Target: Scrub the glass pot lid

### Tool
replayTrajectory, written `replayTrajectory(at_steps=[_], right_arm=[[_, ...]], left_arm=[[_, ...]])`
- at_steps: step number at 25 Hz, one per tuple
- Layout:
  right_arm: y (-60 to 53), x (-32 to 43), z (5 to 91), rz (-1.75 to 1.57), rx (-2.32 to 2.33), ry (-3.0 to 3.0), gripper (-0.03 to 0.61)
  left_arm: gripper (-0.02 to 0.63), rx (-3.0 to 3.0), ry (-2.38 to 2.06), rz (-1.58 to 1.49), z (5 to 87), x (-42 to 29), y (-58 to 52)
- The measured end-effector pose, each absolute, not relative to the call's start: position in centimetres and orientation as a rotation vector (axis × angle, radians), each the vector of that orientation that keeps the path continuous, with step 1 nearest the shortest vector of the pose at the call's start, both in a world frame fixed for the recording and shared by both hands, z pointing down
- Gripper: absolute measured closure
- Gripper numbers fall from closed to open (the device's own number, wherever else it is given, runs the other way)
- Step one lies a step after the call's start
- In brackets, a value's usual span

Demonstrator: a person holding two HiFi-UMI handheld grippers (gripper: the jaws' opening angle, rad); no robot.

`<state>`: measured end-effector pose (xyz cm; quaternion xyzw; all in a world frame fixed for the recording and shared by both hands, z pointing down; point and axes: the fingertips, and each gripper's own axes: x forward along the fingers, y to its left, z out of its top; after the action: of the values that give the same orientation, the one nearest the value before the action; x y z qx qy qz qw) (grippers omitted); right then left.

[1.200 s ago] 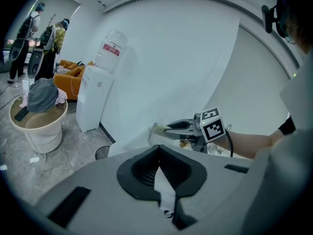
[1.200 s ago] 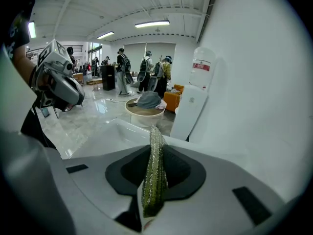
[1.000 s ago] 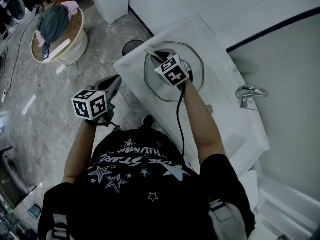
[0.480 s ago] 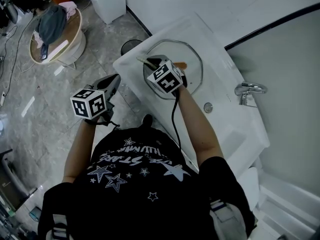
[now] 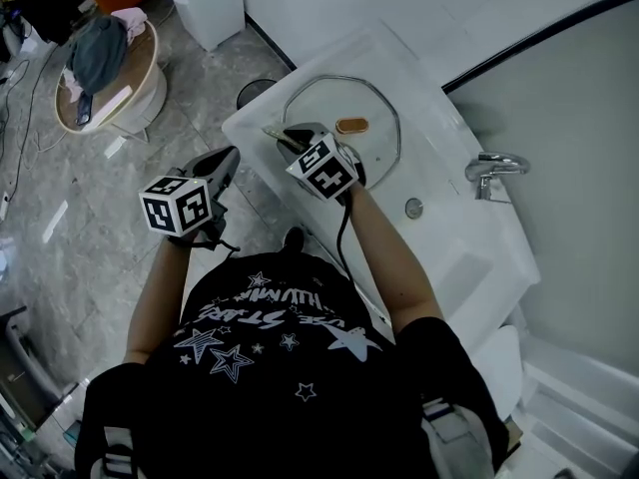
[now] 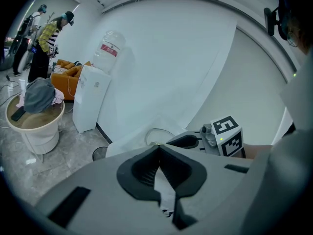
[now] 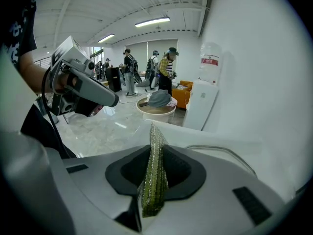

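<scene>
On the white worktop [image 5: 454, 168], at the end away from the tap [image 5: 491, 171]: the glass pot lid [image 5: 334, 98] lies flat with its knob [image 5: 352, 126] up, close to the front edge.
Right gripper [image 7: 155, 153]: clamped on a green scouring pad [image 7: 155, 180] held edge-on, at the lid's near rim. Whether the pad touches the glass cannot be told.
Left gripper [image 6: 157, 151]: jaws closed together with nothing in them, off the worktop and over the floor [image 5: 100, 228] beyond the front edge.
How the lid will handle: probably stiff, fairly heavy and breakable. It is likely slick when wet and apt to slide or rock under scrubbing.
Where to hold: the knob looks like the surest purchase, and the rim comes second.
Pad: soft, light and easily bent.
Count: one lid, one knob, one pad, two grippers, one tap.
</scene>
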<state>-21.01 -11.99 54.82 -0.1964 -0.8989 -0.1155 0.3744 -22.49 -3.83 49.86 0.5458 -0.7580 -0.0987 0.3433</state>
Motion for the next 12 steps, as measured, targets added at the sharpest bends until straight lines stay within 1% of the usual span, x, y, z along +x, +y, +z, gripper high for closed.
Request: replayTrajectory(at_steps=[7, 12], right_arm=[[-12.5, -20.7, 54.2, -0.242, -0.441, -2.337, 0.503], [-13.9, -20.0, 52.2, -0.158, -0.343, -2.42, 0.505]], left_arm=[[0.606, 1.436, -1.96, -0.246, 49.6, -21.8, -4.0], [0.606, 1.452, -1.954, -0.241, 49.3, -21.5, -4.0]])
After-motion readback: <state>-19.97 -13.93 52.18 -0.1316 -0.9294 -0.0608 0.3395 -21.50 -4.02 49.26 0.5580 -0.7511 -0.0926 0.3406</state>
